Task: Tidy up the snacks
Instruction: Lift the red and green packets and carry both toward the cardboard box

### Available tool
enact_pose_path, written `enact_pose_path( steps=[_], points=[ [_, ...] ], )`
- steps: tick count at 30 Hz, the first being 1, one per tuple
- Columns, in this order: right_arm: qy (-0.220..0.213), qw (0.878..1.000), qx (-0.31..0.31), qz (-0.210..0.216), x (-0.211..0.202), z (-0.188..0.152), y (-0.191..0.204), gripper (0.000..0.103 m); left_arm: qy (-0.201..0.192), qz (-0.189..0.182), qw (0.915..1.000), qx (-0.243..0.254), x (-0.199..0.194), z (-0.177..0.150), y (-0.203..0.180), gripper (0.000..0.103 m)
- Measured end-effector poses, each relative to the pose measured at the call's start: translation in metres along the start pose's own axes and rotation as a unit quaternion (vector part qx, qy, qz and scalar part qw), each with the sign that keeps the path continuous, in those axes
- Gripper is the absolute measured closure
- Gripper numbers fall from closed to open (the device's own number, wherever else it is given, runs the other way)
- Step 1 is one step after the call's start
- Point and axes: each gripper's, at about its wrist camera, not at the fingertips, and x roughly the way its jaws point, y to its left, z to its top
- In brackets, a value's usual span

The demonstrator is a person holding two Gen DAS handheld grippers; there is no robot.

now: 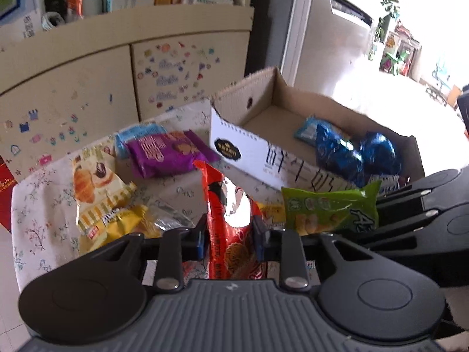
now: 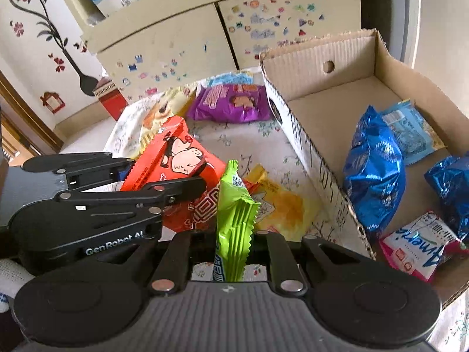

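The left gripper (image 1: 228, 236) is clenching its fingers on the glossy red-orange cartoon snack packet (image 1: 231, 205), which could be slipping, the slick film being pinched only at its middle. The right gripper (image 2: 231, 234) is grasping the crinkled green snack packet (image 2: 234, 211) edge-on beside the open cardboard box (image 2: 307, 152) on the floral-clothed worktop (image 2: 234, 143).

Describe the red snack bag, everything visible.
The red snack bag is a glossy foil or plastic pack, orange-red, with a cartoon figure in black and pink and a round biscuit-like picture lower down. It stands tilted and crumpled above the floral tablecloth, between the pads of the left hand-held gripper, which press its sides. The green snack bag sits just beside it; the cardboard box lies behind. Whether the bags touch is unclear.
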Motion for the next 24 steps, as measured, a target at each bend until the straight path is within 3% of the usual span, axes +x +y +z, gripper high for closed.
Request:
enact_pose_path(
  steps=[16,24],
  points=[
    [-0.100,0.994,0.026,0.019,-0.047,0.035,-0.014,0.086,-0.077,0.044,0.9958,-0.025,-0.025,0.041,0.009,0.075],
    [-0.153,0.986,0.063,0.012,-0.072,0.049,-0.037,0.086,-0.101,0.040,0.9927,-0.052,-0.026,0.059,0.006,0.075]
  ],
)
